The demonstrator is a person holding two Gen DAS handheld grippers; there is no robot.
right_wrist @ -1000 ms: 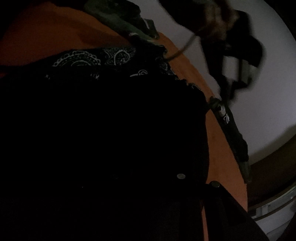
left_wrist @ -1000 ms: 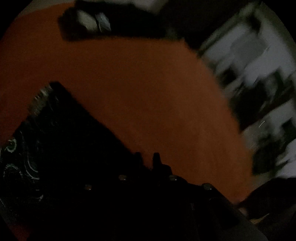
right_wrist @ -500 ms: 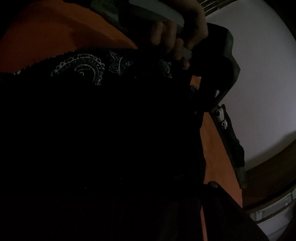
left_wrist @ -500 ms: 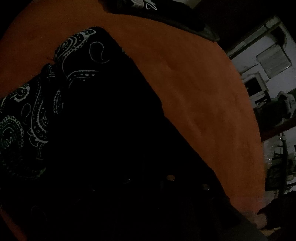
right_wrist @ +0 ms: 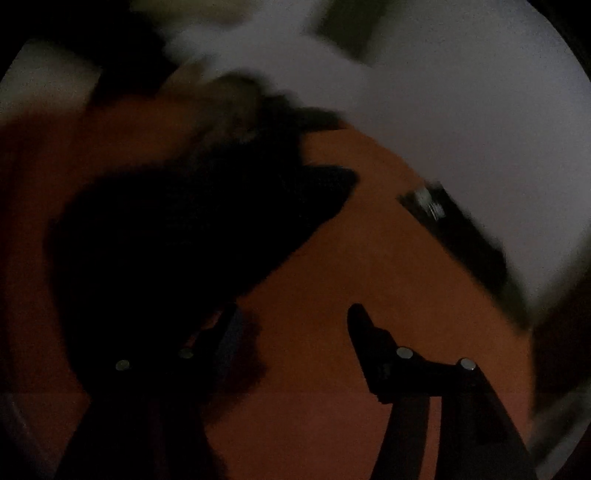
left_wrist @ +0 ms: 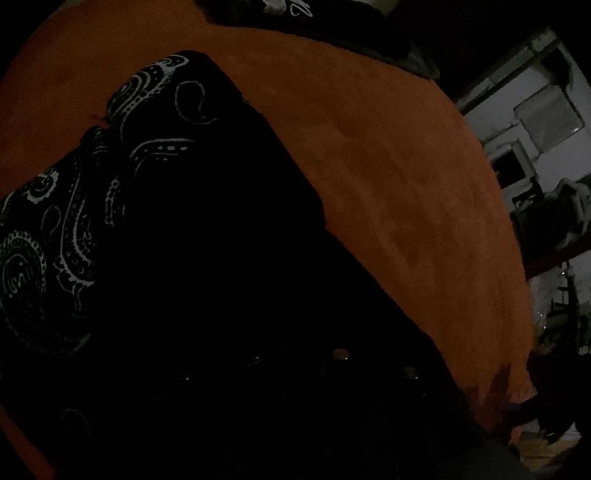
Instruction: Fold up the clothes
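A black garment with white paisley print (left_wrist: 110, 177) lies on the orange table cover (left_wrist: 388, 184). Its dark cloth fills the lower left of the left wrist view. My left gripper (left_wrist: 295, 354) is buried in that cloth. Only its screws glint, its fingertips are hidden, and it appears shut on the garment. The right wrist view is blurred. There the garment (right_wrist: 177, 236) is a black heap to the left. My right gripper (right_wrist: 290, 321) is opening over bare orange cover with nothing between its fingers. Its left finger (right_wrist: 221, 325) is at the heap's edge.
Another dark garment with white print (left_wrist: 291, 7) lies at the table's far edge. A dark strip with a white label (right_wrist: 428, 201) lies along the table's right edge. Greenish clothes (right_wrist: 229, 96) are piled behind the heap. Shelves and clutter (left_wrist: 546, 118) stand beyond the table.
My right gripper has let go of the black garment, opened and pulled back and up, so the orange cover now shows between its fingers. The left gripper has settled lower into the garment.
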